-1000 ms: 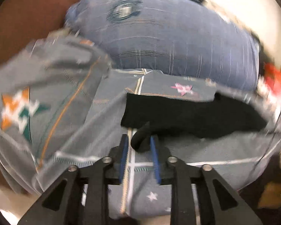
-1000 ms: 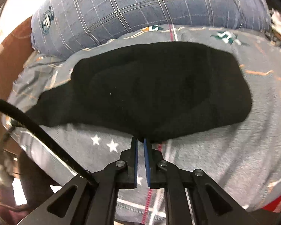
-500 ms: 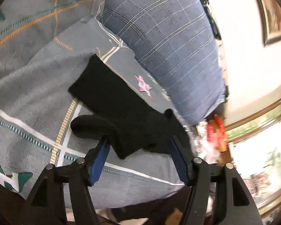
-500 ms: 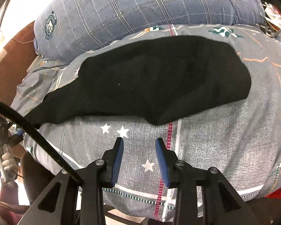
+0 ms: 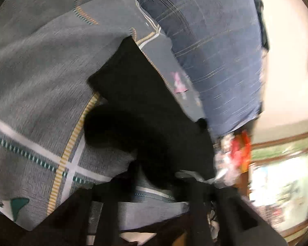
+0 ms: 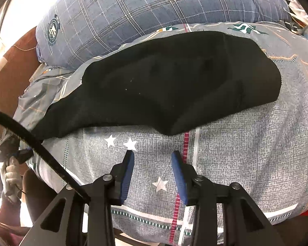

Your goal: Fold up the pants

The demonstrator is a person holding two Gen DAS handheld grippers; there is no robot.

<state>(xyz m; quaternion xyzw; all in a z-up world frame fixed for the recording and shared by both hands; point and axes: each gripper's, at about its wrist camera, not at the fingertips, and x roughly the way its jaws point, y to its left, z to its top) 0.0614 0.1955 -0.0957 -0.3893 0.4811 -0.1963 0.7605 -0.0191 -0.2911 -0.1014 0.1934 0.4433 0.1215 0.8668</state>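
Both grippers free, pants lying folded on the bed

Right gripper (image 6: pixel 153 155) hangs just in front of the near edge of the pants (image 6: pixel 164 86), with its blue fingers (image 6: pixel 128 172) apart and nothing between them; it touches neither the cloth nor the bedsheet (image 6: pixel 246 153) below. The pants are black and lie across the grey sheet with stars, close to the blue checked pillow (image 6: pixel 154 10) behind; the right part looks doubled over, while a narrower part runs out to the left toward the edge of the bed.

In the left wrist view the picture is blurred; the left gripper (image 5: pixel 160 186) is only a dark shape at the bottom, so I cannot tell if its fingers are apart or together. A rounded lump of the pants (image 5: pixel 137 110) lies just ahead of it.

My judgement is that one fold is done and the grippers are between grasps; the next move probably calls for taking the long left end and laying it over the thick part, and the lump should be flattened first, otherwise the stack can become uneven.
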